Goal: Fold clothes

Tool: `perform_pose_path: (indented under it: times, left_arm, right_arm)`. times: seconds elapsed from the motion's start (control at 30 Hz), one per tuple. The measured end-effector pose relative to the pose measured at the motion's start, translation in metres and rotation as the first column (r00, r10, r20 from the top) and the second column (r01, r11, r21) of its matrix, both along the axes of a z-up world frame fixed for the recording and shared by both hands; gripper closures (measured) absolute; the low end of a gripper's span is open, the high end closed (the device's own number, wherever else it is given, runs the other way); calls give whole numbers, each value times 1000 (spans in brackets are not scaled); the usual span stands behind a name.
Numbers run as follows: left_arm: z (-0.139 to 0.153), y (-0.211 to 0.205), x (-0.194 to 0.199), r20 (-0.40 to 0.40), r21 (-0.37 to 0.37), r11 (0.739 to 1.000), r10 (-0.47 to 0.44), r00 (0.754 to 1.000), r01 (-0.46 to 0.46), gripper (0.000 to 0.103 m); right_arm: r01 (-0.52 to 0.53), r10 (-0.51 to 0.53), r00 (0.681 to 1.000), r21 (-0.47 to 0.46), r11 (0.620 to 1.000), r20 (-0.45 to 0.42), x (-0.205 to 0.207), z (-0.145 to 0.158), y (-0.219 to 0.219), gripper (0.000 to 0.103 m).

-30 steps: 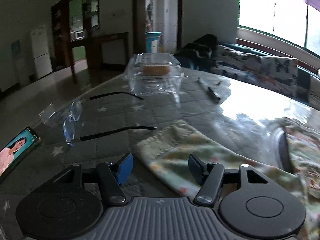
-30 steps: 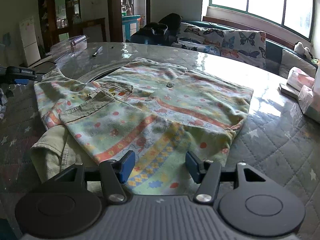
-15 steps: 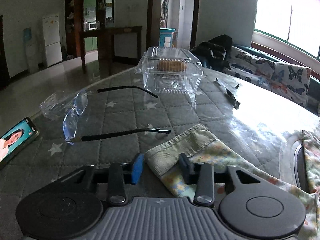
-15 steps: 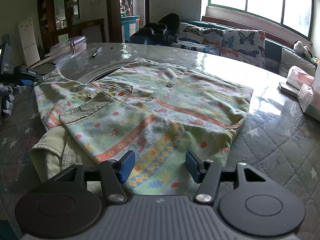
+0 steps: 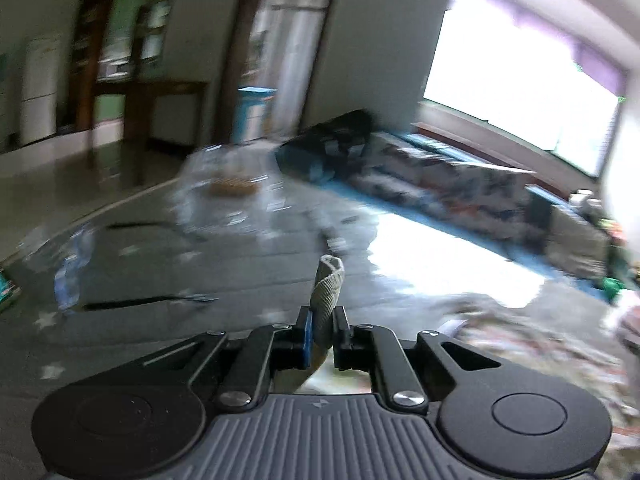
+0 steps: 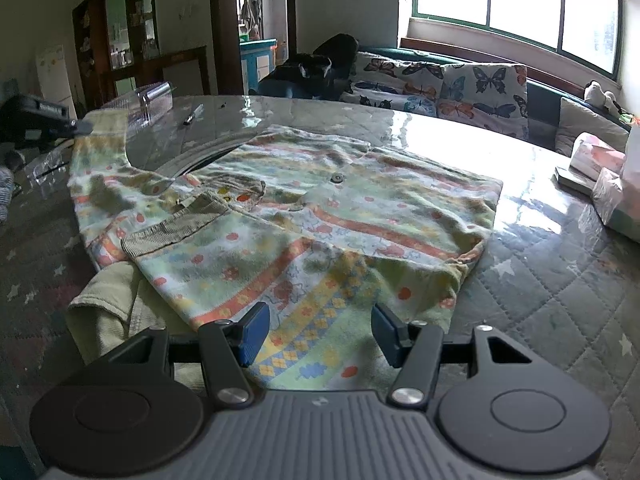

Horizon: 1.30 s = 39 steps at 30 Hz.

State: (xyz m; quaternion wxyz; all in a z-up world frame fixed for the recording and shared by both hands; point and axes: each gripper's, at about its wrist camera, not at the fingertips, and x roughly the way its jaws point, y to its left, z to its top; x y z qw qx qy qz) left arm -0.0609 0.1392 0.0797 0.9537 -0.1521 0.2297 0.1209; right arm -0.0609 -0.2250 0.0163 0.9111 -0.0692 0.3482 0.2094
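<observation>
A child's flowered, striped shirt (image 6: 320, 216) lies spread on the quilted table, one sleeve folded across its front. My left gripper (image 5: 322, 330) is shut on the ribbed cuff (image 5: 329, 288) of the other sleeve and holds it lifted above the table; it shows at the far left of the right wrist view (image 6: 40, 120), with the sleeve (image 6: 96, 148) stretched up to it. My right gripper (image 6: 320, 332) is open and empty, low over the shirt's near hem.
Glasses (image 5: 80, 276), a clear food box (image 5: 232, 184) and a pen (image 6: 194, 114) lie beyond the sleeve. Tissue packs (image 6: 600, 176) sit at the table's right. A butterfly-print sofa (image 6: 460, 88) runs behind the table. The left wrist view is motion-blurred.
My left gripper closed on the sleeve cuff and lifted it off the table, swinging to the right. My right gripper stayed open and still.
</observation>
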Motion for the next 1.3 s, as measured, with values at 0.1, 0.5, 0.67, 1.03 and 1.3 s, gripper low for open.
perform_pose_path:
  times: [0.1,0.5,0.67,1.03,1.3]
  left_arm:
    - [14,-31,-4,41,-39,992,-120,992,122,93]
    - [6,-160,-5,24,-92,842,-532,847,531,93]
    - [-17,-193,-5,-49,-101,774,-631,774,625,91]
    - [-21,-180,-24,-89,8,760,-646,758,649,62]
    - [-19,-120,-30,-89,69,868,-486,870,492,49]
  right_arm:
    - [6,-6,1000,16,1000,11,-2,3,-2,45]
    - [70,-73,996,71,995,48,-4,16,-24,46]
    - [120,-125,991,88,989,55,-3,21,-38,47]
    - [49,-48,999,143,989,-8,10,21,-18,60]
    - [-12,23,996,116,993,-91,21,0,17,67]
